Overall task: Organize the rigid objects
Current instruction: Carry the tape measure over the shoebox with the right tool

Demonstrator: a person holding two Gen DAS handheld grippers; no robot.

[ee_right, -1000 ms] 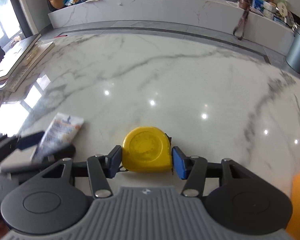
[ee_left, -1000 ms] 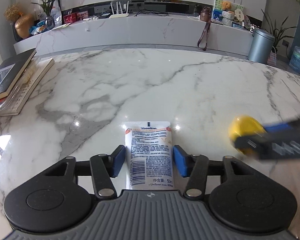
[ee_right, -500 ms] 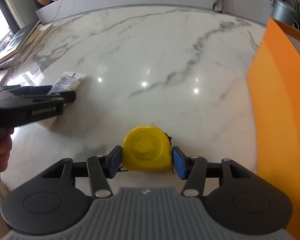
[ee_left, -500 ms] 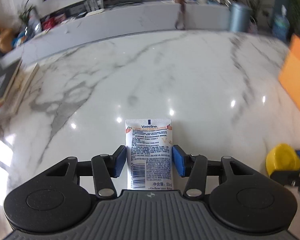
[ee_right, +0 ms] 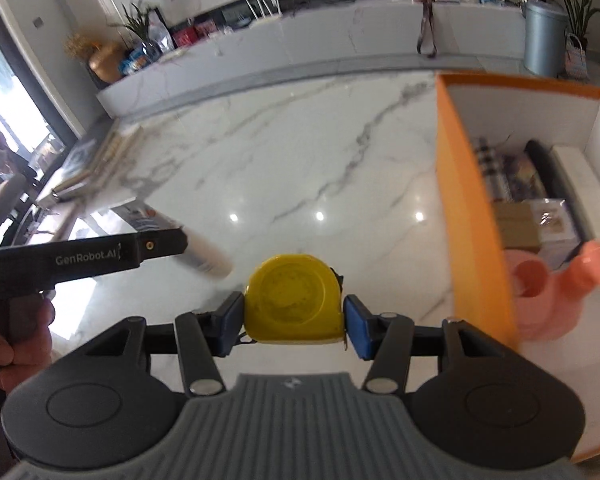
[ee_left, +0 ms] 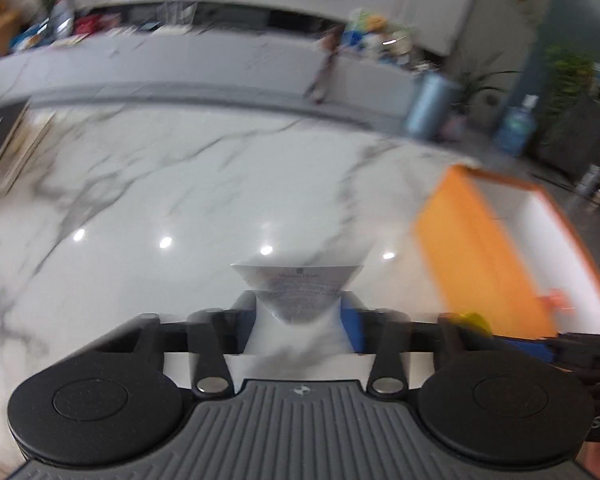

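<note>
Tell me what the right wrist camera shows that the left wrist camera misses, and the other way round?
Only the right wrist view shows the contents of the orange box: a pink cup, packets, a checked item. Only the left wrist view shows the blue bottle on the floor behind. Both show the marble table, the yellow tape measure in the right tool, and the white tube in the left tool.

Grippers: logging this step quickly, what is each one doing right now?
Left gripper: closed on the white tube.
Right gripper: closed on the yellow tape measure.
</note>
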